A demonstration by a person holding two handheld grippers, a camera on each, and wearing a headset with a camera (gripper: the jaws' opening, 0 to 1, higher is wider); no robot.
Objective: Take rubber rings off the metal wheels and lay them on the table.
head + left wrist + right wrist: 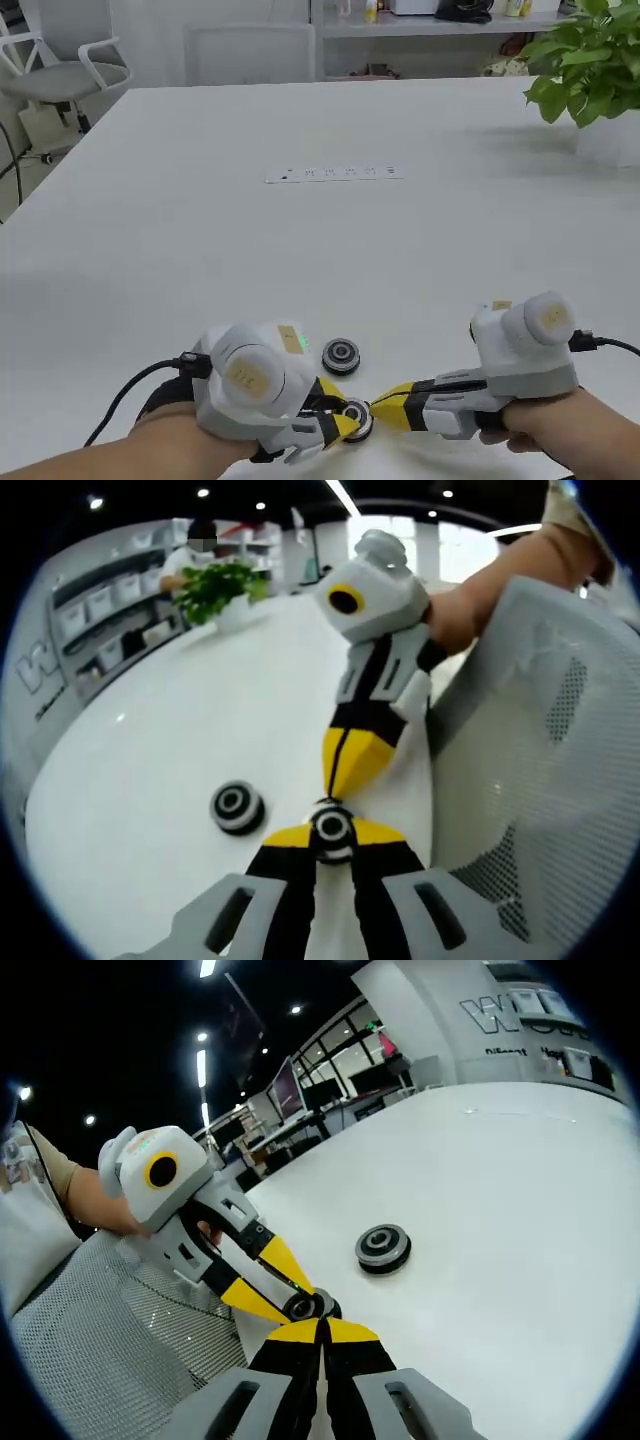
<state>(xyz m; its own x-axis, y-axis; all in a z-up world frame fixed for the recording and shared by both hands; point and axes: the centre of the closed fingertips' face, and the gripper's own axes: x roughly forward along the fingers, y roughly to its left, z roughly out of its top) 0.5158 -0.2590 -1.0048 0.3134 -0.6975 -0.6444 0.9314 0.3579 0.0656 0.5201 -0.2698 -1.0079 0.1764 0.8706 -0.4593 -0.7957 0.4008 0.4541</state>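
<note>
While a broad white table [300,230] stretched away, two hand-held grippers met at its near edge. The left gripper [343,424] clamped a metal wheel [358,418]; the right gripper [380,410], jaws pressed together, touched its rubber ring [292,1307], seemingly beginning the peel. The next move called for a firm outward pull. Another wheel [341,355] lay just beside.
</note>
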